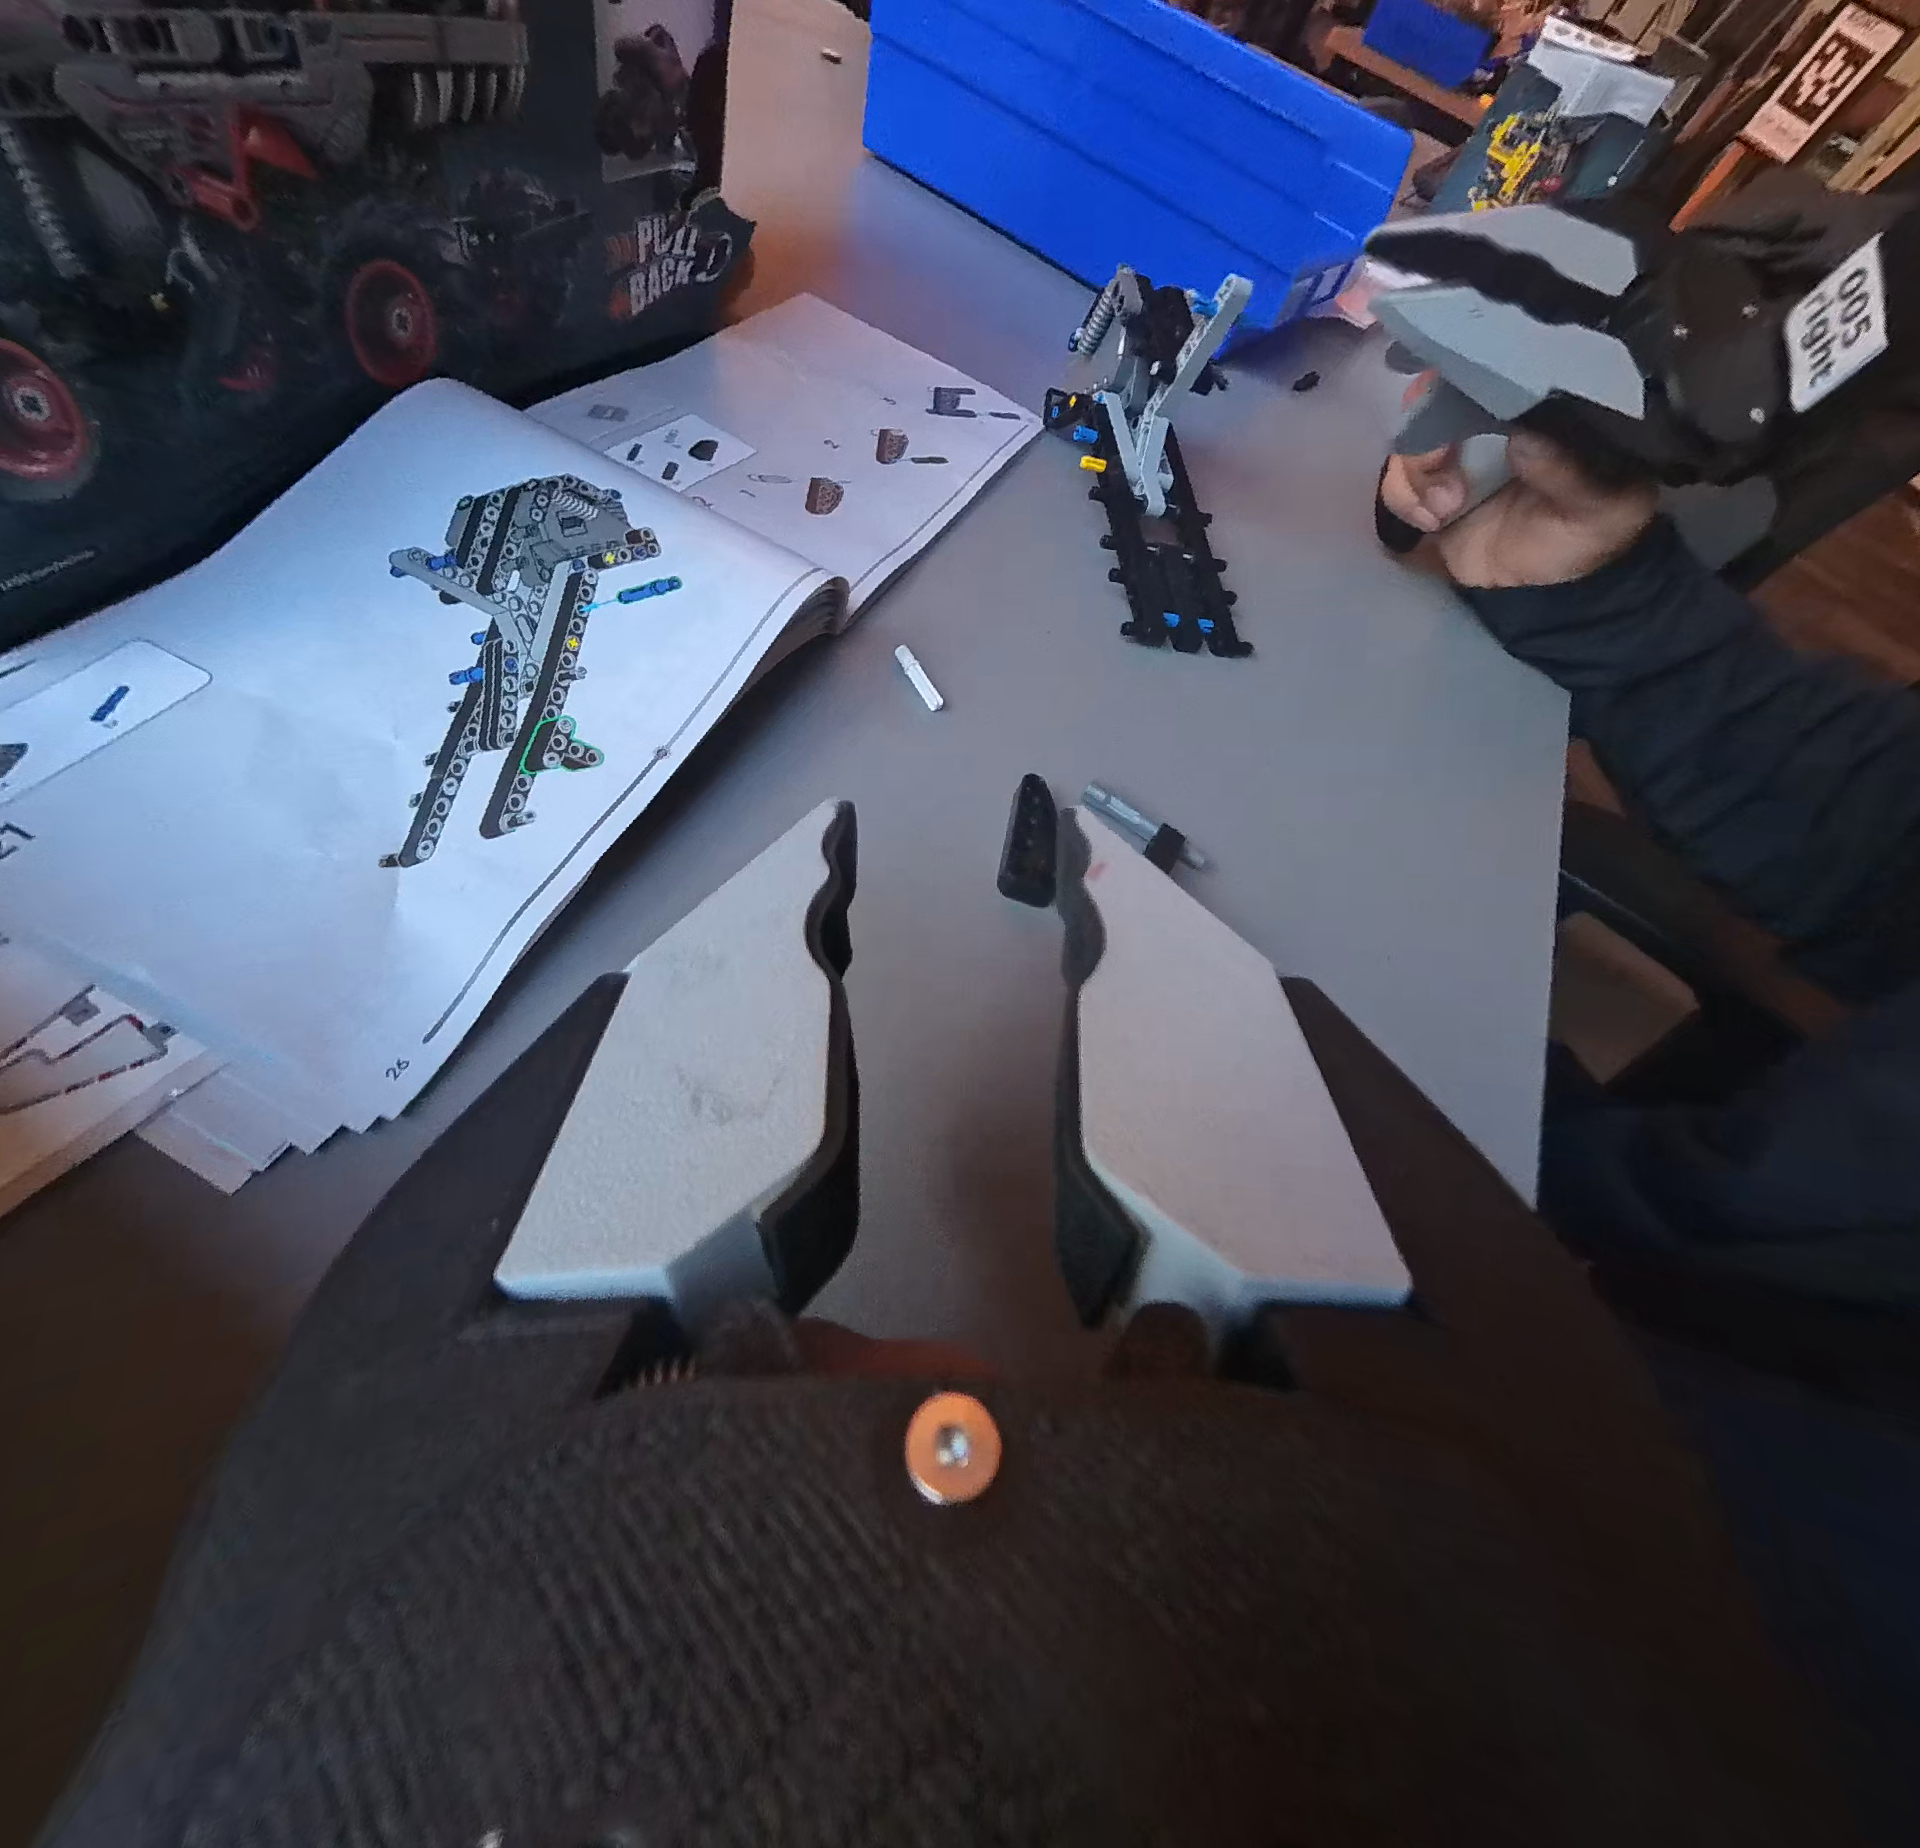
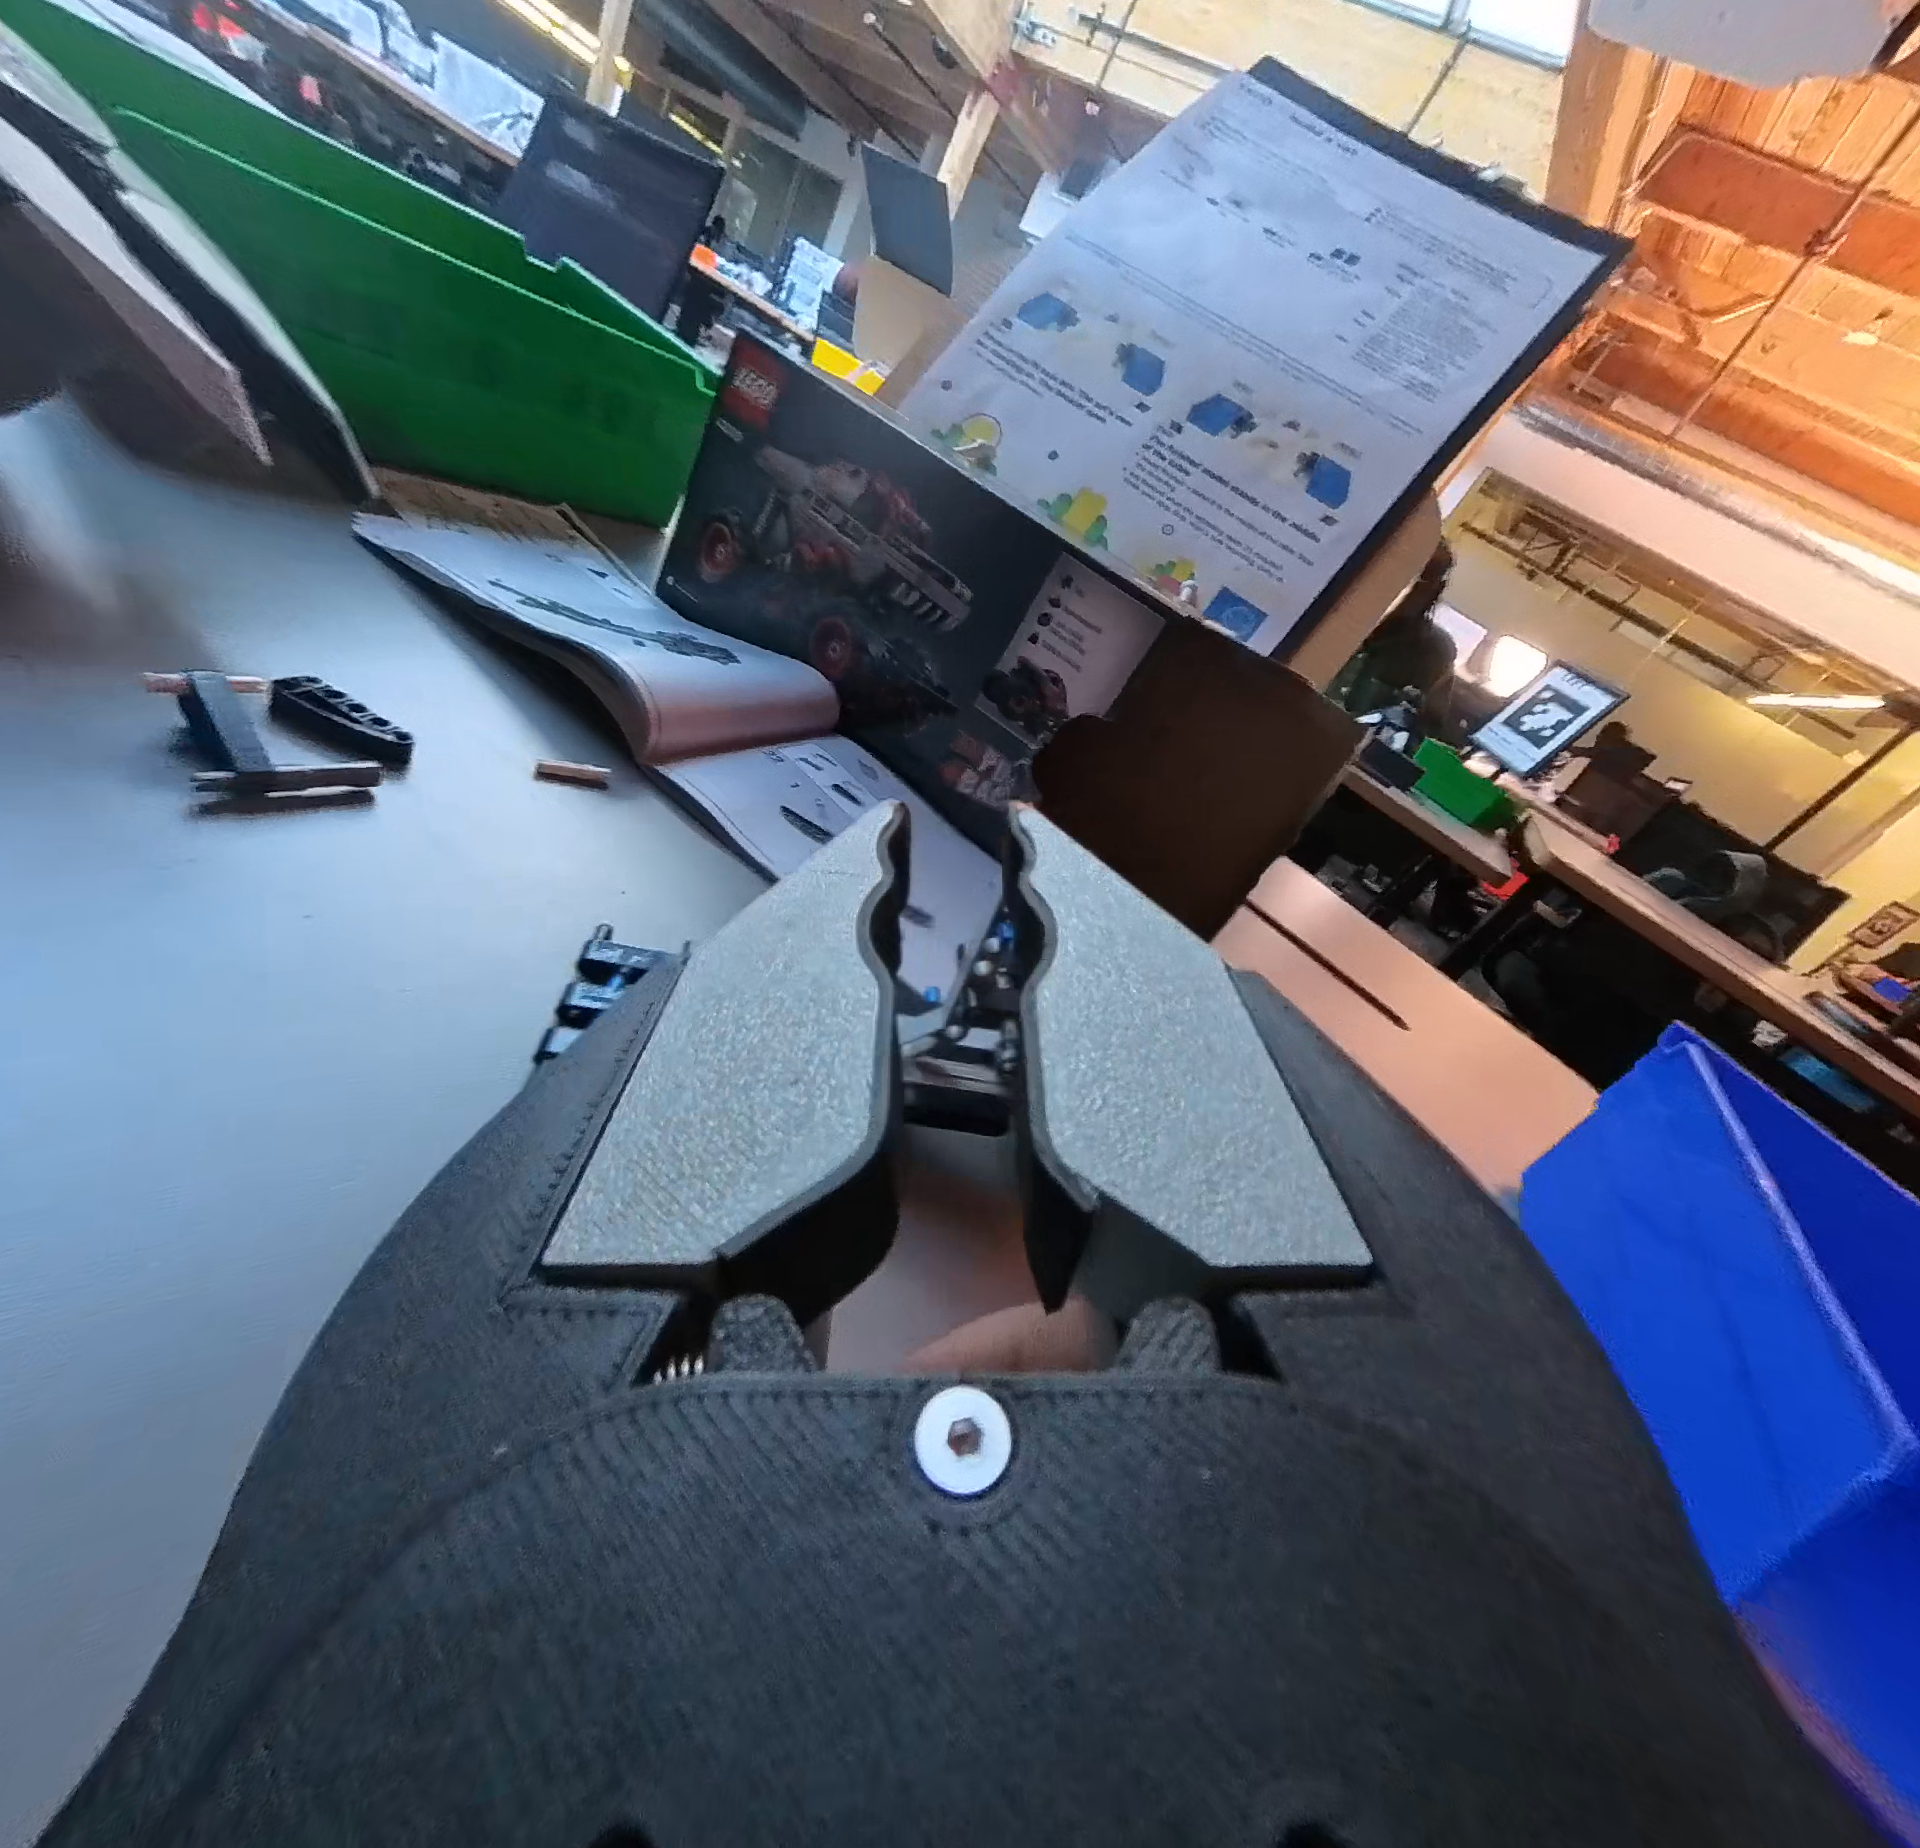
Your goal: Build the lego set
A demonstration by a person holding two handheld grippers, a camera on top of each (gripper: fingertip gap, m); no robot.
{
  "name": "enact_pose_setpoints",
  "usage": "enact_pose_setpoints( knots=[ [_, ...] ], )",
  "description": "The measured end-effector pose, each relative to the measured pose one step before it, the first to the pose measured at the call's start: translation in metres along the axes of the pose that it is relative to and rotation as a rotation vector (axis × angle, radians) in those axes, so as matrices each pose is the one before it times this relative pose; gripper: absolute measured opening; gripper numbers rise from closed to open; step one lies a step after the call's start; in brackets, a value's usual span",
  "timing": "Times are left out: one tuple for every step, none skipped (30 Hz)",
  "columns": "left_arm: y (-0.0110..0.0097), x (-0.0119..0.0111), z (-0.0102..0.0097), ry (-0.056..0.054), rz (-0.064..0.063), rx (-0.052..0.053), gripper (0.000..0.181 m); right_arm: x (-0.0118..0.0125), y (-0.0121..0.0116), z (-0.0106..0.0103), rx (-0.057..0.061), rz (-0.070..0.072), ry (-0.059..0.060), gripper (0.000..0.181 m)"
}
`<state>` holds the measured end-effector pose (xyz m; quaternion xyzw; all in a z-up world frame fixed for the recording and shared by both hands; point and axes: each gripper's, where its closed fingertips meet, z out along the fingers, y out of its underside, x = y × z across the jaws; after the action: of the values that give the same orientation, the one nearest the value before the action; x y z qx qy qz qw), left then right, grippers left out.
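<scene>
The left gripper (image 1: 951,842) hangs low over the grey table (image 1: 1351,718) with its fingers spread apart and nothing between them. Just beyond its right fingertip lies a small black lego beam (image 1: 1029,842), and right of that a grey axle with a black bush (image 1: 1143,830). A short white axle piece (image 1: 918,678) rests a little farther off, near the edge of the open instruction booklet (image 1: 436,676), which spreads across the left side of the table. Behind the booklet, at the far left, stands the dark lego box (image 1: 312,188) with a red-wheeled truck pictured on it.

The half-built lego chassis (image 1: 1153,479), black with grey beams, a spring and blue and yellow pins, sits on the table far of centre, just in front of a blue plastic bin (image 1: 1122,125).

The right gripper (image 2: 956,832) is held up off the table at the far right, a bare hand (image 1: 1507,510) under it. Its fingers stand a narrow gap apart, gripping nothing. In its own view, parts of the chassis (image 2: 977,1009) show through the gap, directly below it. Farther left in that view a black beam (image 2: 341,720) and axles lie on the table, with a green bin (image 2: 416,323) behind.
</scene>
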<state>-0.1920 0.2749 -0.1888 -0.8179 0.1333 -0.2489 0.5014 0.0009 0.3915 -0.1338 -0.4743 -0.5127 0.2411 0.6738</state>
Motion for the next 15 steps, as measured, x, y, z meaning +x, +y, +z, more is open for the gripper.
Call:
enact_pose_setpoints(
  knots=[
    [-0.00073, 0.00076, 0.00107, -0.0029, 0.0074, 0.0021, 0.036, -0.00492, 0.00194, 0.00091, -0.0129, 0.0059, -0.0244, 0.015],
    [-0.00049, 0.00055, 0.00093, -0.0025, 0.0068, 0.0016, 0.036, -0.00453, 0.00252, 0.00136, -0.0166, -0.006, -0.0195, 0.015],
    [-0.00069, 0.00099, 0.00081, 0.0006, 0.0082, 0.002, 0.036, -0.00418, 0.00247, 0.00194, -0.0175, -0.0136, -0.0137, 0.015],
    [-0.00078, 0.00095, 0.00069, 0.0014, 0.0086, 0.0029, 0.036, -0.0052, 0.00293, 0.00236, -0.0198, -0.0117, -0.0194, 0.017],
    [-0.00084, 0.00004, 0.0008, -0.0039, 0.0069, 0.0032, 0.036, -0.00508, 0.00267, 0.00244, -0.0244, -0.0175, -0.0197, 0.017],
    [-0.00049, -0.00001, 0.00129, -0.004, 0.007, -0.0009, 0.036, -0.00394, 0.00112, 0.00196, -0.0145, -0.0205, -0.0088, 0.018],
    [0.00026, 0.00078, 0.00166, 0.0005, 0.0098, -0.0062, 0.036, -0.00364, 0.00044, 0.00138, -0.0092, -0.0218, -0.0055, 0.018],
    [0.00077, 0.00129, 0.00224, 0.0029, 0.0126, -0.0104, 0.036, -0.00333, 0.00031, 0.00119, -0.0095, -0.0194, -0.004, 0.018],
    [0.00063, 0.00134, 0.00235, 0.0018, 0.0154, -0.0102, 0.036, -0.00338, 0.00058, 0.00104, -0.0107, -0.0166, -0.0051, 0.018],
    [0.0002, 0.00192, 0.00261, 0.0032, 0.0199, -0.0085, 0.036, -0.00348, 0.00021, 0.00101, -0.0098, -0.0131, -0.0062, 0.018],
    [-0.00021, 0.00212, 0.003, 0.0041, 0.0238, -0.0074, 0.035, -0.00332, -0.00012, 0.00103, -0.0084, -0.0106, -0.0054, 0.019],
    [-0.00036, 0.00209, 0.00327, 0.0043, 0.0237, -0.0071, 0.035, -0.00356, -0.00028, 0.00104, -0.0086, -0.0108, -0.0062, 0.019],
    [-0.00034, 0.00217, 0.0034, 0.0062, 0.0193, -0.0073, 0.035, -0.00394, 0.00018, 0.00114, -0.0123, -0.0121, -0.0068, 0.02],
    [-0.00059, 0.00204, 0.00311, 0.009, 0.0148, -0.0054, 0.035, -0.00395, 0.00112, 0.00145, -0.0207, -0.0114, -0.0064, 0.02],
    [-0.00078, 0.00189, 0.00276, 0.0099, 0.0113, -0.0031, 0.035, -0.00467, 0.00276, 0.00198, -0.0335, -0.0065, -0.0129, 0.02]
  ],
)
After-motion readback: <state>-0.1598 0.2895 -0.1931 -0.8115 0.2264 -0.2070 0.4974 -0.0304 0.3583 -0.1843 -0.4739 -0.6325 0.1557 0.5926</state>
